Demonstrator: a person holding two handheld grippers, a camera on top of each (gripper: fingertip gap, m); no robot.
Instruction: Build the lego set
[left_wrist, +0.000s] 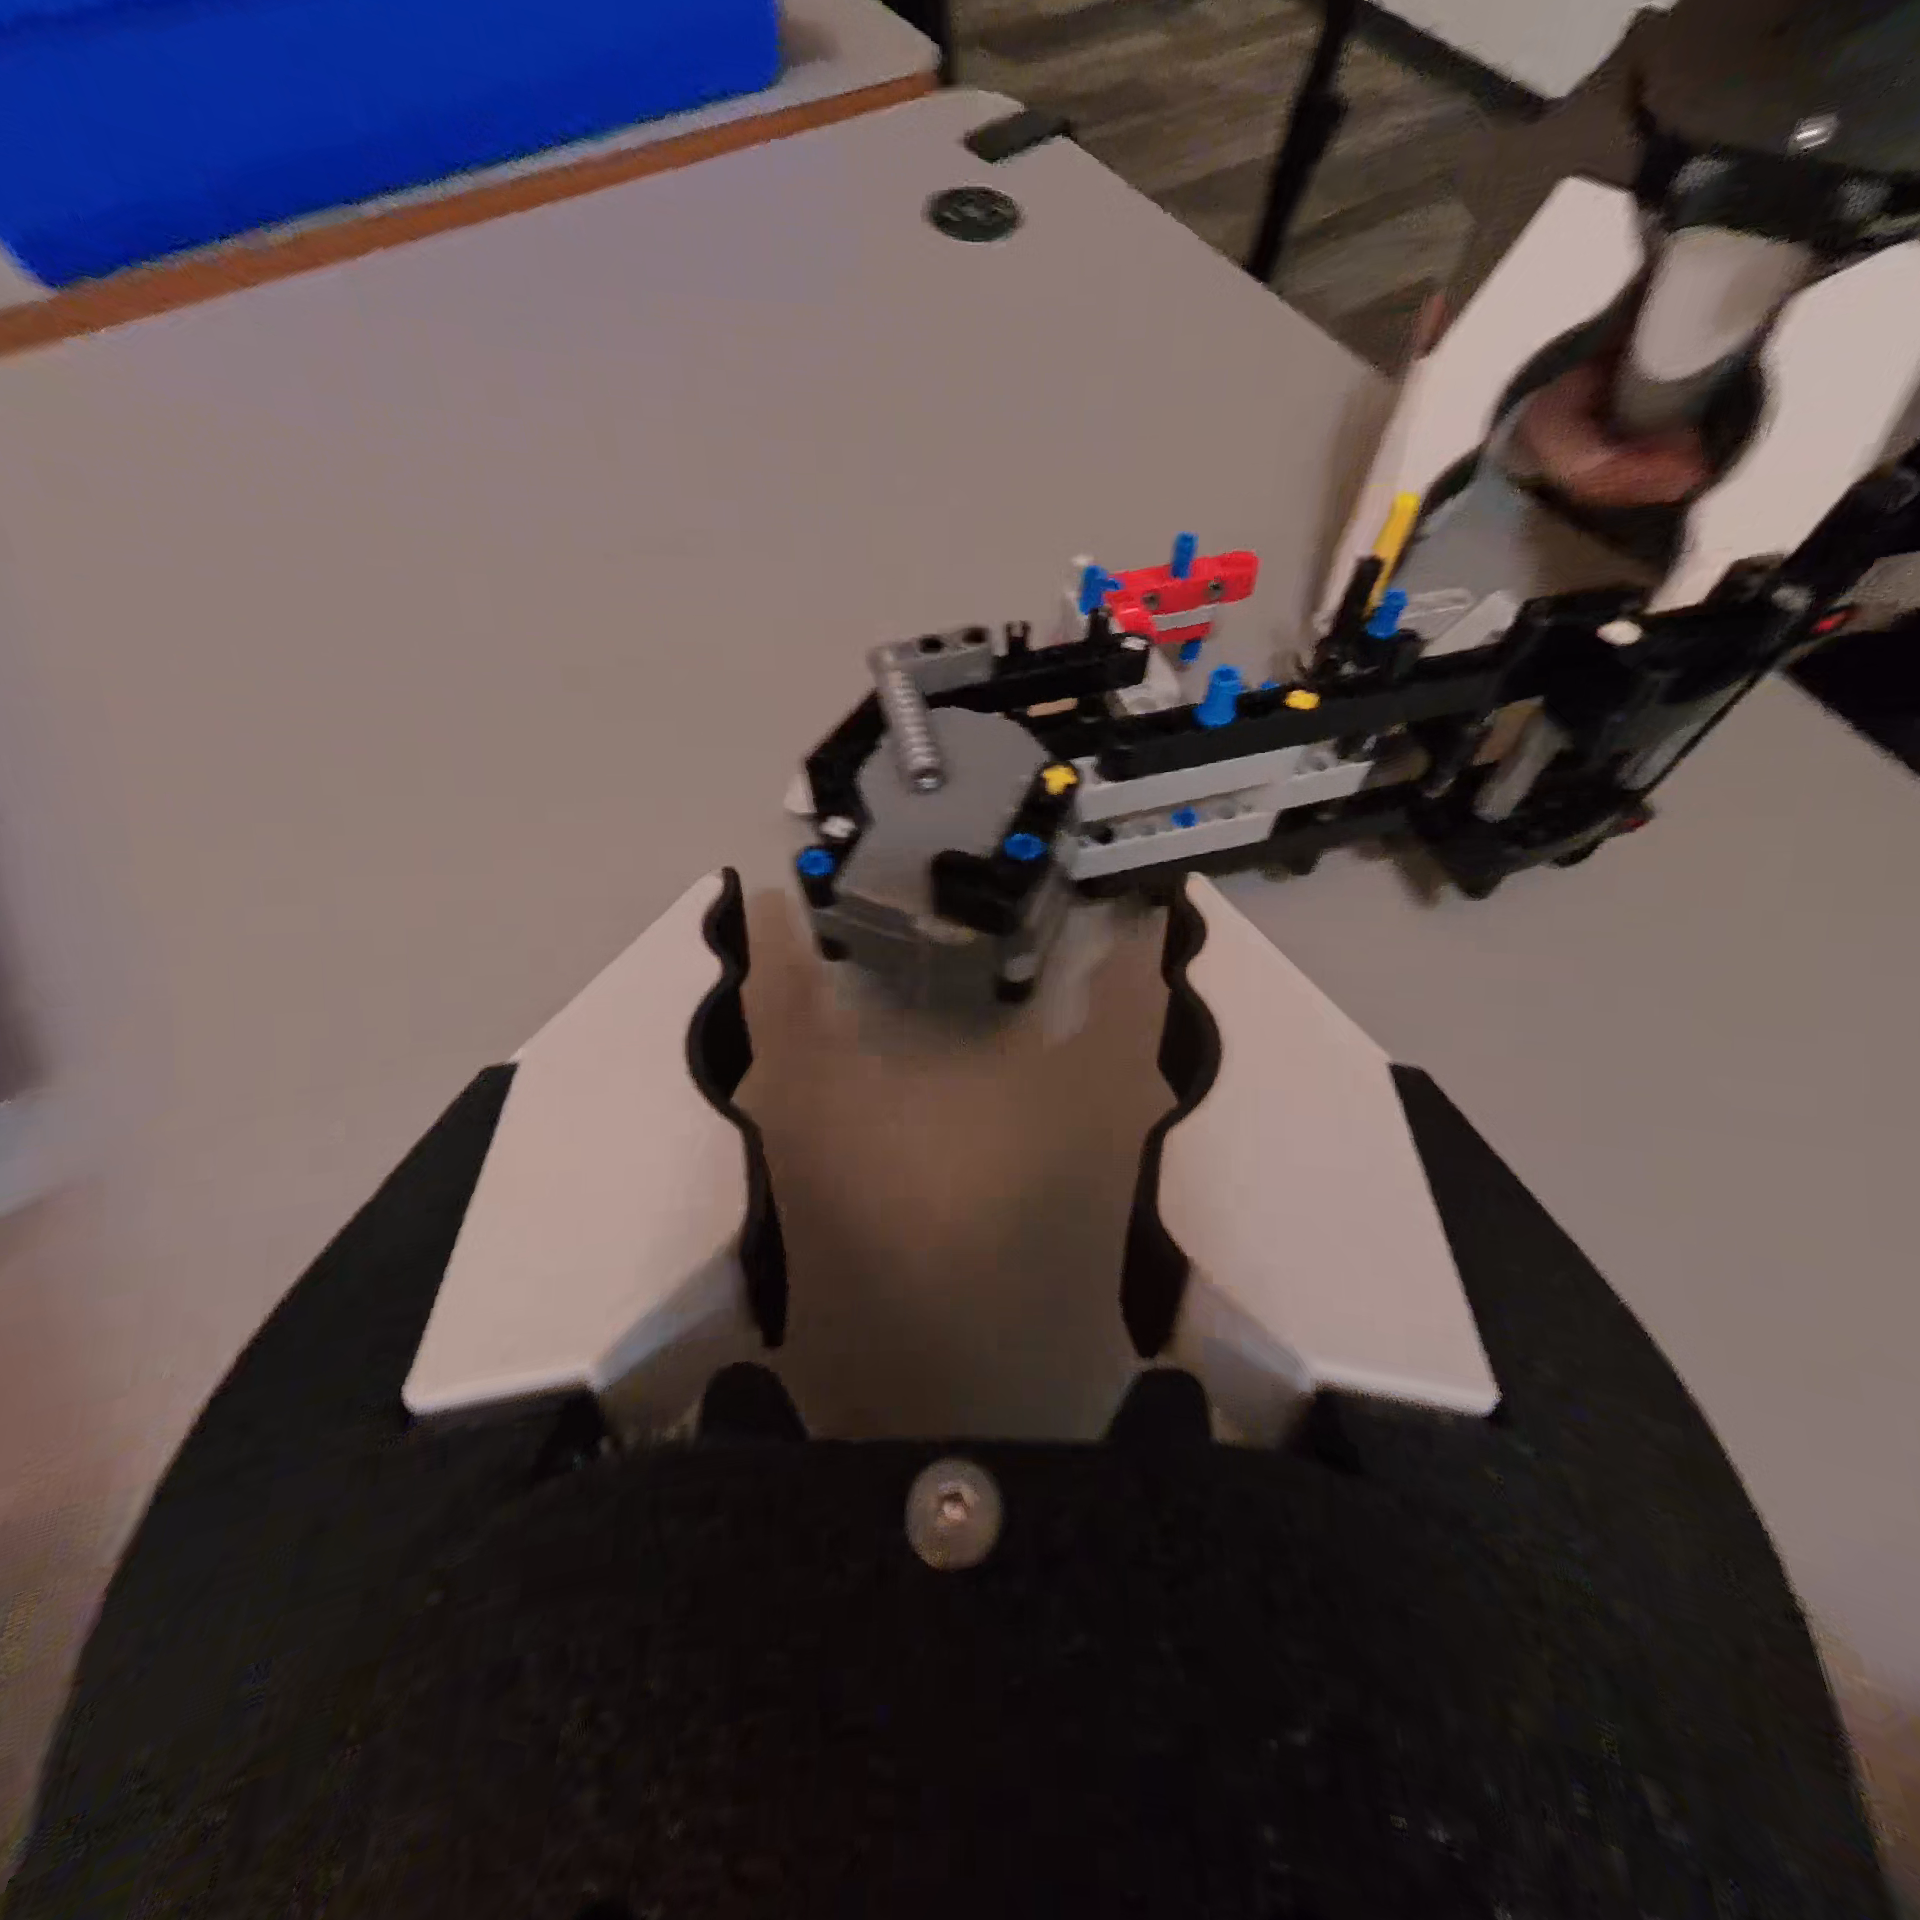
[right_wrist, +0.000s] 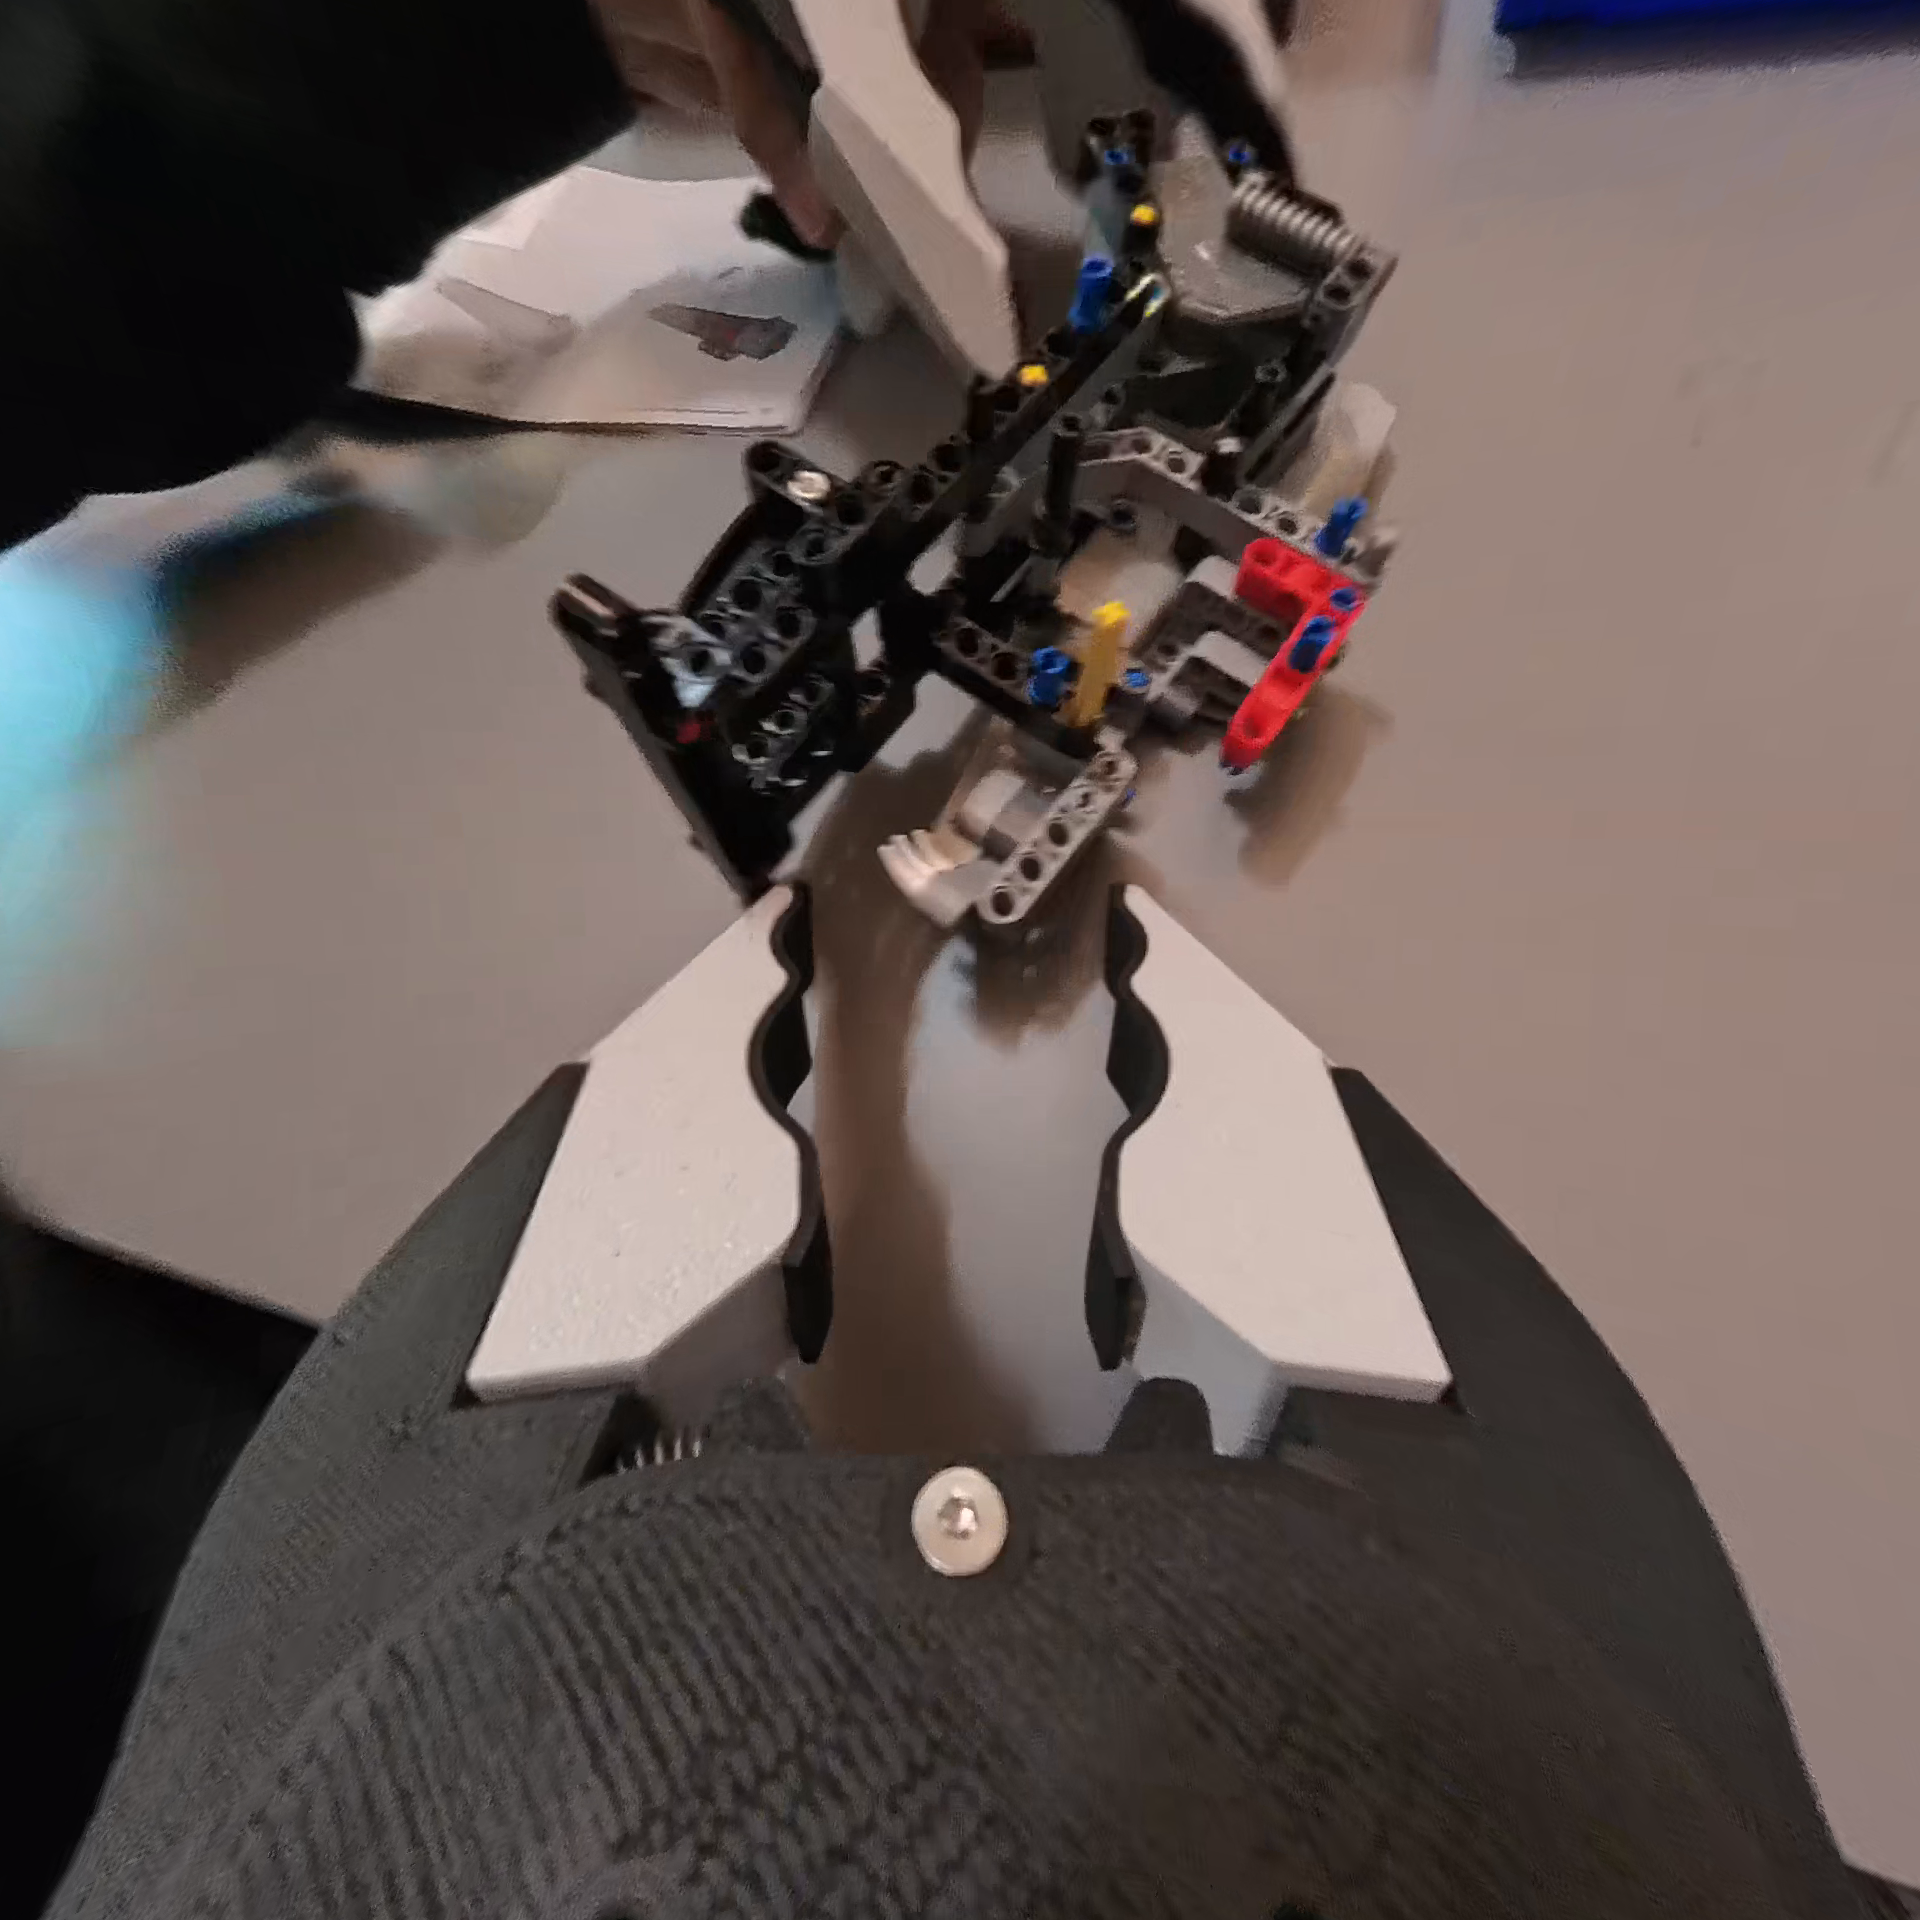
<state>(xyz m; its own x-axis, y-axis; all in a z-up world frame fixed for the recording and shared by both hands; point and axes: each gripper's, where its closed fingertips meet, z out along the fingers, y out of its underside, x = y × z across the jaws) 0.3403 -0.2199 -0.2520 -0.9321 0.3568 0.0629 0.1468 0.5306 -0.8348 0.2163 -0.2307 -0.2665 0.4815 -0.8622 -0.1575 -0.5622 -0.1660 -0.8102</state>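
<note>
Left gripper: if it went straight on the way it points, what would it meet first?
Most likely the gray motor block at the near end of the lego model, just beyond the open left gripper. Depth is hard to judge.

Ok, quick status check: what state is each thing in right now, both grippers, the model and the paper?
Left gripper: open, empty, fingertips just short of the model's grey end.
Right gripper: open, empty, just short of the model's other end.
Lego model: partly built, resting on the table, not gripped.
Red piece: attached on top of the model.
Instruction sheet: lying flat on the table.
</note>
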